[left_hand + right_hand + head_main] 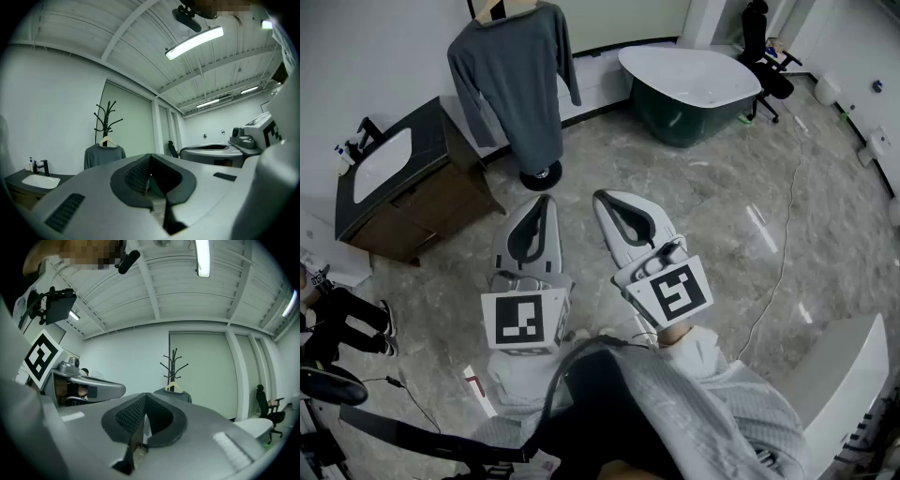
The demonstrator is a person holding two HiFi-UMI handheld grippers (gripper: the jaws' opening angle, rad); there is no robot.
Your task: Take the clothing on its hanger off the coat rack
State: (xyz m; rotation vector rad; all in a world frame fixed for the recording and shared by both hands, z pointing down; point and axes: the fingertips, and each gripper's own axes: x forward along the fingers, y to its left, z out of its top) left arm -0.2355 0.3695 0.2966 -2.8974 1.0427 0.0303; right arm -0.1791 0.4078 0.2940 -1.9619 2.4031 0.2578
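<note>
Both grippers are held low in front of the person, side by side, pointed fwd toward the coat rack. The left gripper (pixel 546 201) is seen w/ its jaws brought fully together, the ribbed pads meeting at the tips and nothing caught btwn them. The right gripper (pixel 602 197) is closed the same way, w/ nothing gripped. The two tips are near each other but apart, not touching.

The grey sweater (pixel 511 84) is hung on a pale wooden hanger (pixel 174 386), which is hooked on the black coat rack (pixel 106 123). The rack's round base (pixel 541 174) is seen just below the hem in the head view. The sweater is located ahead of the grippers, a bit to the left, well apart from both tips, so no contact is made w/ sweater, hanger or rack. Both sleeves are seen hanging straight down.

A dark vanity (pixel 427 211) w/ a white sink (pixel 382 164) is placed left of the rack, against the wall, and a black tap (pixel 43 165) is mounted behind the sink. A bathtub (pixel 689 80), dark outside & white inside, is set to the right of the rack, w/ a black office chair (pixel 764 42) beyond it. A thin cable (pixel 778 253) is laid across the marble floor (pixel 703 206) on the right. The person's light sleeves (pixel 712 375) are seen at the bottom of the head view, behind the grippers.
</note>
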